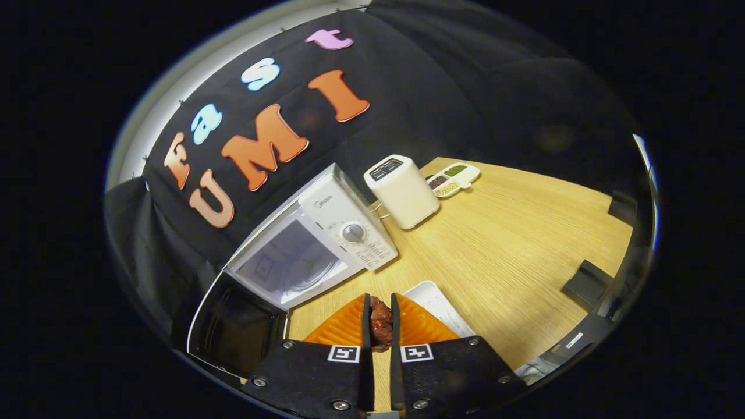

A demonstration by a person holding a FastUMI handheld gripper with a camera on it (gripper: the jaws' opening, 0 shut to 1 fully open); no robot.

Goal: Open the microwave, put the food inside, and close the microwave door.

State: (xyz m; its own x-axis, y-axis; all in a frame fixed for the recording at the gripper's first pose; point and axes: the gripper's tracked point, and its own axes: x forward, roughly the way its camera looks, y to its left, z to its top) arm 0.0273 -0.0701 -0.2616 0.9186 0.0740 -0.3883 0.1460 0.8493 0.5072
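Gripper view: the gripper (381, 326) has its orange fingers (343, 329) clamped together on a dark reddish piece of food (381, 325), held above the wooden table (512, 250) just beside a white tray (436, 302); the white microwave (326, 238) stands ahead with its door (233, 329) swung open. The risks, as I judge them: the small morsel slipping from a narrow grip, or a finger clipping the open door or the cavity's edge on the way in; the toaster (401, 189) stands well clear.

The camera sits on the gripper (379, 317) and looks forward along its two fingers (349, 326), tipped sideways and down at the wooden table (512, 244). The microwave (302, 250) is near, the toaster (401, 191) is farther back
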